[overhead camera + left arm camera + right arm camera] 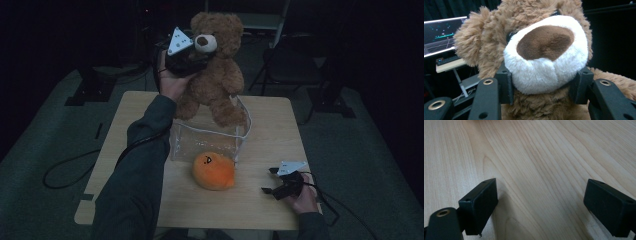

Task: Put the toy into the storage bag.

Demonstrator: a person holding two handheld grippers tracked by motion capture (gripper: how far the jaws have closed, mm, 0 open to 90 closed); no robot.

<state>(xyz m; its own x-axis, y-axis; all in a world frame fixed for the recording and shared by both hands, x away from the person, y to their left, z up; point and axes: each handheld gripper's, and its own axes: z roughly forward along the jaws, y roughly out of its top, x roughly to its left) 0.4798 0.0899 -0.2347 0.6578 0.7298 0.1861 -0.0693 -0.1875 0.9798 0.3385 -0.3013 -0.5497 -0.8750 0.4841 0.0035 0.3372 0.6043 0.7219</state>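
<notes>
Item: brown plush teddy bear (215,75) with a white muzzle, held aloft at the far side of the light wooden table (280,135), directly over the clear soft-walled plastic bin (210,142). My left gripper (544,85) clamps it by the muzzle; in the left gripper view the two black pads press into the white fur from either side, brown nose just above them. Long axis: upright, head high, feet hanging at the bin's far rim, one foot overlapping the right wall. The bin therefore lies straight below my left jaws, and that vertical line is what I judge a lowering move depends on. Also: round orange plush toy (213,171), resting on the table against the bin's near wall. My right gripper (280,181) rests near-right on bare wood, jaws spread wide, holding nothing, well apart from the bear.
</notes>
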